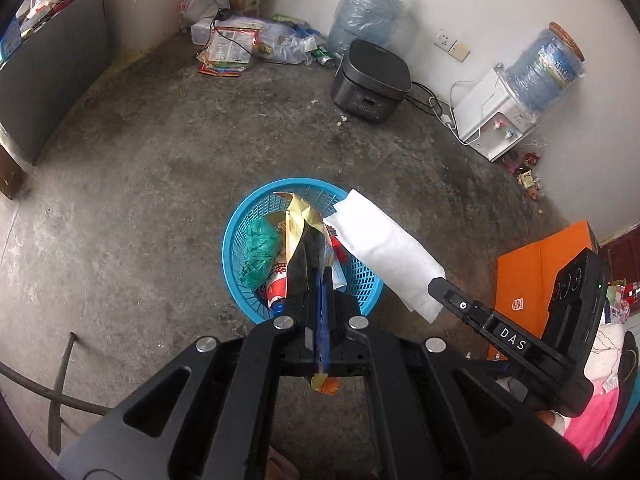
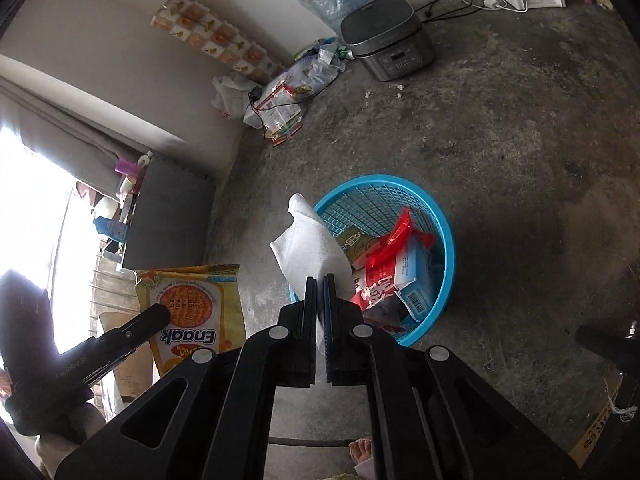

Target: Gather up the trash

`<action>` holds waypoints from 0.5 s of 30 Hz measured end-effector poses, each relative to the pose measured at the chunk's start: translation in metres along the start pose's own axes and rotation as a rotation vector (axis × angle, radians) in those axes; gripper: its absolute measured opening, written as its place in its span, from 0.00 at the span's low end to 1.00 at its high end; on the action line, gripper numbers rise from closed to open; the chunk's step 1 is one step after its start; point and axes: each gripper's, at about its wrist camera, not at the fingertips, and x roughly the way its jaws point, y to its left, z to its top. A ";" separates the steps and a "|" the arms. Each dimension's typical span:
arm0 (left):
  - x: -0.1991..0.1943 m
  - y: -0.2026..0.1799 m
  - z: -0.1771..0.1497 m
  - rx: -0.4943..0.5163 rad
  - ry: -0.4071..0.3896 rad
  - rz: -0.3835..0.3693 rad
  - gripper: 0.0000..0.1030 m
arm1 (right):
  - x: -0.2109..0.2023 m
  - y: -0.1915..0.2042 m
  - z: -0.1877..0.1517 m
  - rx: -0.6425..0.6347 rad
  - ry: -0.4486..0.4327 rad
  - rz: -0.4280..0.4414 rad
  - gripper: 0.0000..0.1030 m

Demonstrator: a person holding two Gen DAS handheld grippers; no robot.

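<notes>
A blue mesh basket (image 1: 244,232) (image 2: 444,224) stands on the concrete floor and holds several wrappers, a green bag (image 1: 261,248) and a small box (image 2: 416,276). My left gripper (image 1: 318,270) is shut on a yellow Enaak snack packet (image 1: 302,220) and holds it over the basket; the packet also shows in the right wrist view (image 2: 192,304). My right gripper (image 2: 319,280) is shut on a white tissue (image 2: 308,240) (image 1: 384,244), held above the basket's near rim.
A black rice cooker (image 1: 370,80), a water dispenser (image 1: 492,120), water jugs (image 1: 364,12) and a litter pile (image 1: 240,46) line the far wall. An orange box (image 1: 536,276) lies at the right. A grey cabinet (image 1: 52,76) stands at the left.
</notes>
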 end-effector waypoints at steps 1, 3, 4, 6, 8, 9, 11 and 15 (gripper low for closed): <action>0.018 0.000 0.006 -0.008 0.022 -0.003 0.19 | 0.017 -0.007 0.005 0.012 0.011 -0.017 0.05; 0.050 0.002 0.013 -0.030 0.069 0.014 0.50 | 0.051 -0.022 0.012 0.028 0.056 -0.065 0.06; 0.060 0.004 0.015 -0.038 0.081 0.024 0.53 | 0.067 -0.029 0.013 0.037 0.082 -0.104 0.11; 0.069 0.007 0.017 -0.062 0.095 0.020 0.53 | 0.086 -0.043 0.012 0.068 0.122 -0.137 0.25; 0.064 0.010 0.018 -0.084 0.079 -0.011 0.55 | 0.085 -0.052 0.006 0.085 0.110 -0.128 0.33; 0.059 0.011 0.019 -0.087 0.058 -0.030 0.58 | 0.082 -0.053 0.004 0.083 0.094 -0.113 0.36; 0.048 0.009 0.022 -0.079 0.019 -0.029 0.61 | 0.074 -0.054 0.002 0.069 0.066 -0.098 0.43; 0.020 0.001 0.026 -0.066 -0.030 -0.028 0.61 | 0.053 -0.048 0.005 0.068 0.029 -0.067 0.43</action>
